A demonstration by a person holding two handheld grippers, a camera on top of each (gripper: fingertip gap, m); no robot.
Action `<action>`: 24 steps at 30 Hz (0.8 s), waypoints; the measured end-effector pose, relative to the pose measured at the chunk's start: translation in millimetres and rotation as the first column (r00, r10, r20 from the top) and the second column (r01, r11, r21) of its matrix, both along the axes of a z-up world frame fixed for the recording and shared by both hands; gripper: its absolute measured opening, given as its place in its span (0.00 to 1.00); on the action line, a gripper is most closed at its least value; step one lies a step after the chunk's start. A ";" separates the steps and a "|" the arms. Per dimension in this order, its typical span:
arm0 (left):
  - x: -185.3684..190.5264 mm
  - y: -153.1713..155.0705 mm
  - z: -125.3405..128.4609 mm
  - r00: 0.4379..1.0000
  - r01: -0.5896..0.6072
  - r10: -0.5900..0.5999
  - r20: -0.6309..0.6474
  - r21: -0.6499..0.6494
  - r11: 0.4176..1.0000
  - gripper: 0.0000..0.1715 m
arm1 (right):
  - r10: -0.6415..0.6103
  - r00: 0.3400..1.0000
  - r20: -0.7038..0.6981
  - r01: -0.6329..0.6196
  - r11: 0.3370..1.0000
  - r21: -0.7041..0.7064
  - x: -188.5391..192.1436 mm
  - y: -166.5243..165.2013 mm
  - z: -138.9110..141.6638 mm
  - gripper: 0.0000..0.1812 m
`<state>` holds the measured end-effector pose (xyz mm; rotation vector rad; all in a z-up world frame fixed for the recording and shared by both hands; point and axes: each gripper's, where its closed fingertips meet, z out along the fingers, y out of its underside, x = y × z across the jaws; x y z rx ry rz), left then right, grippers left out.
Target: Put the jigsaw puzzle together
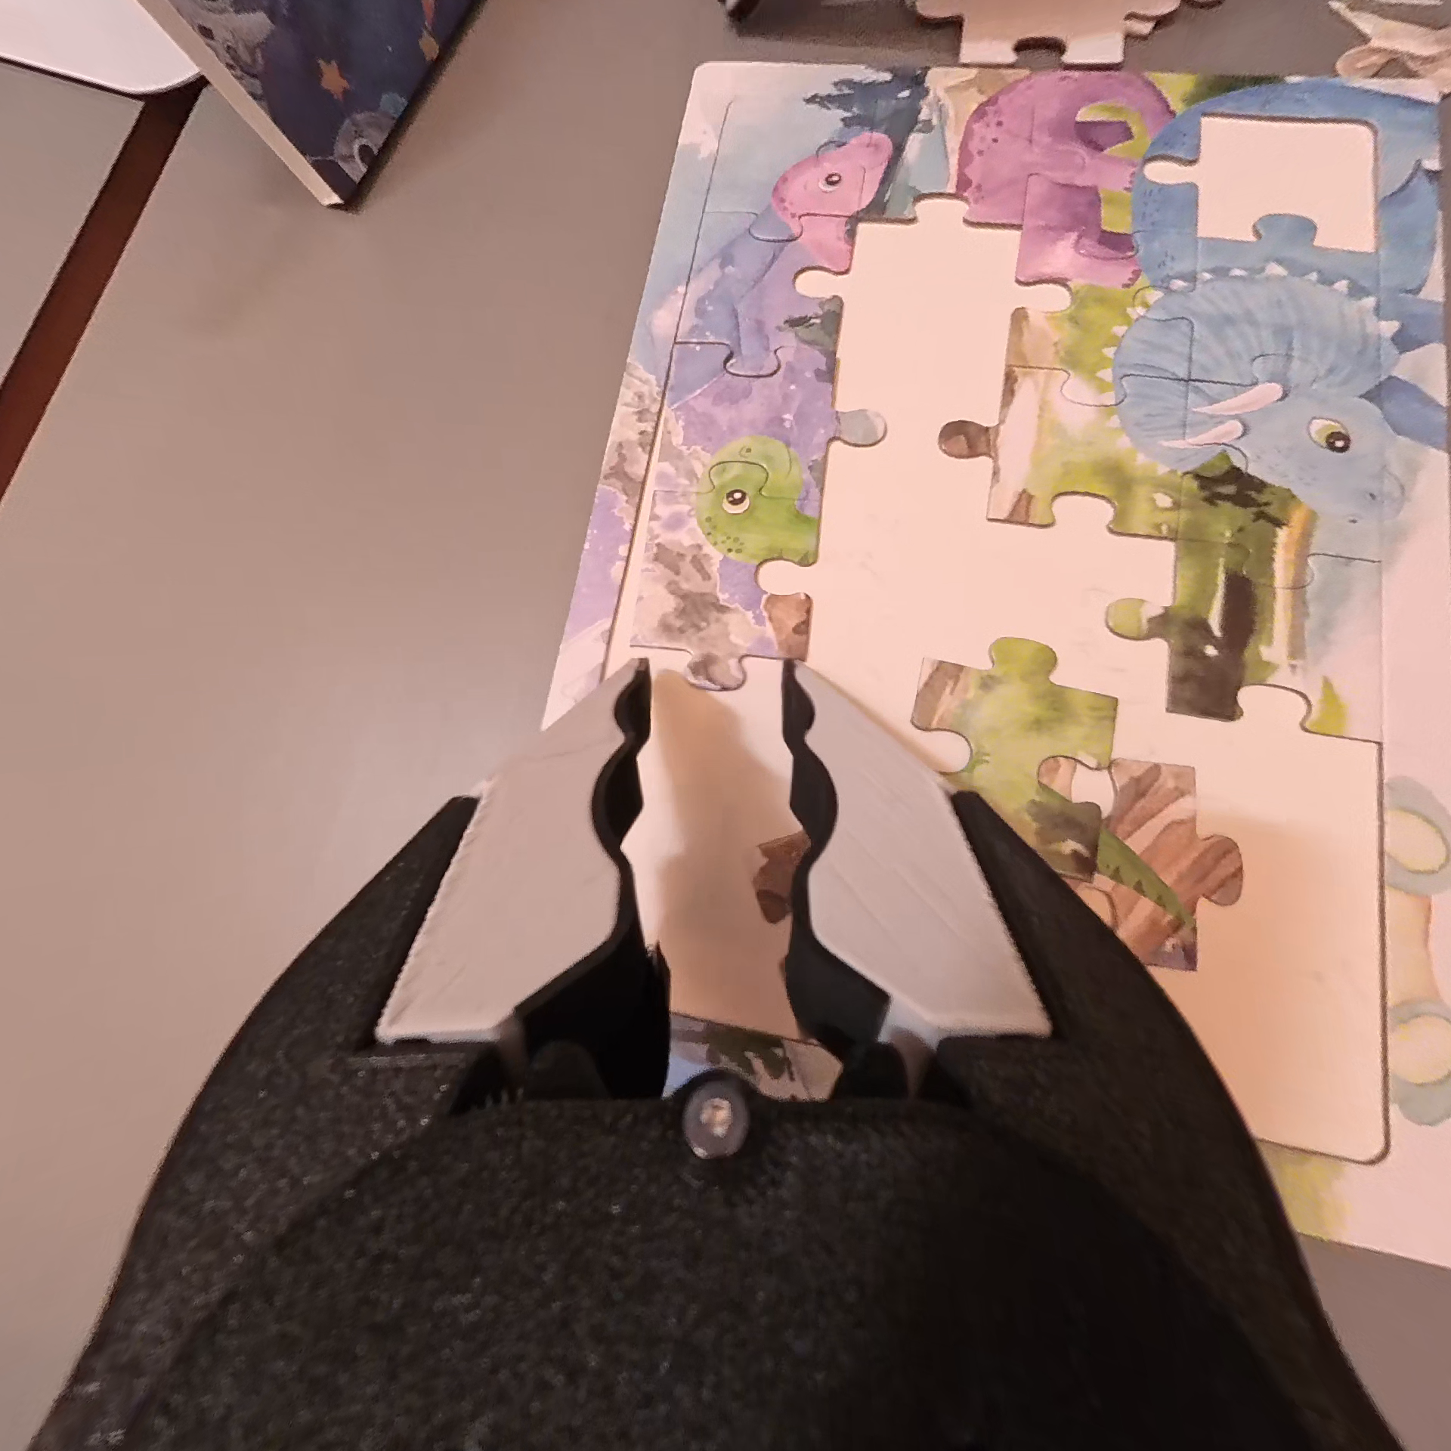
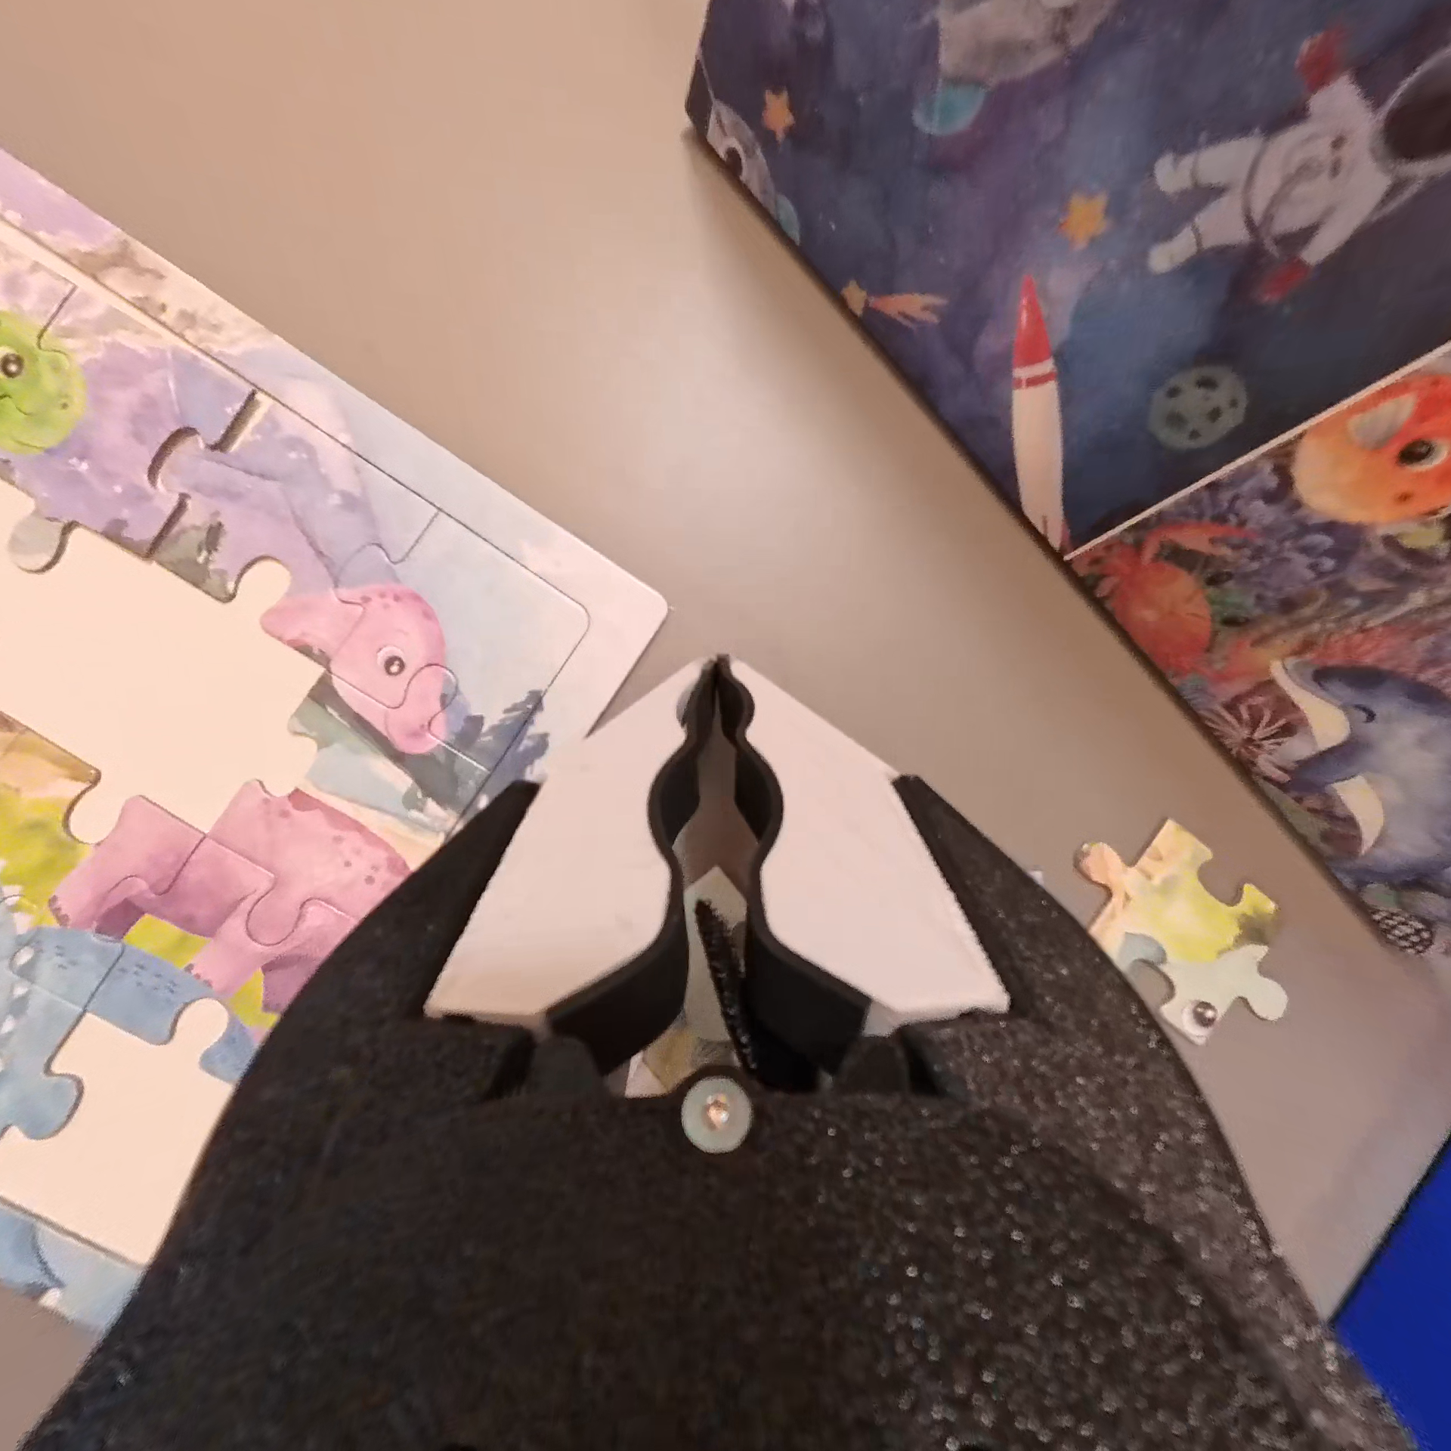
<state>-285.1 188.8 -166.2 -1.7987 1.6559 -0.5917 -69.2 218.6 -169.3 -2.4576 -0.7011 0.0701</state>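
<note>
Left wrist view: left gripper (image 1: 718, 667) parted over puzzle tray (image 1: 926, 510) | right gripper (image 2: 718, 663) closed

A grey surface (image 1: 377, 487) carried everything. A dark blue box (image 2: 1099, 235) printed with stars, a rocket and an astronaut stood on it, and an undersea-patterned panel (image 2: 1295, 628) lay just beside the box.

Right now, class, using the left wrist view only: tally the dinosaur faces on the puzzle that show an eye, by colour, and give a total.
Pink dinosaur face: 1
Green dinosaur face: 1
Blue dinosaur face: 1
Total: 3
</note>
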 end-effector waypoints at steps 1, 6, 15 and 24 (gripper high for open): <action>0.4 -3.3 0.1 1.000 0.014 -0.014 0.005 -0.015 1.000 0.19 | 0.005 1.000 -0.007 -0.005 1.000 -0.019 -1.9 -1.8 -2.5 0.00; 5.1 -10.2 -2.7 0.999 0.042 -0.042 0.010 -0.024 0.999 0.17 | 0.037 0.999 0.009 -0.037 0.999 -0.002 -10.3 -1.2 -2.0 0.00; 6.4 -1.1 -1.7 1.000 0.009 -0.010 0.005 0.031 0.999 0.19 | 0.048 0.999 -0.007 -0.048 0.999 0.001 -16.6 -0.4 -2.1 0.00; 6.2 -1.5 -2.2 1.000 0.005 -0.006 0.009 0.015 1.000 0.18 | 0.060 0.998 0.015 -0.061 0.998 0.014 -18.0 0.4 -2.0 0.00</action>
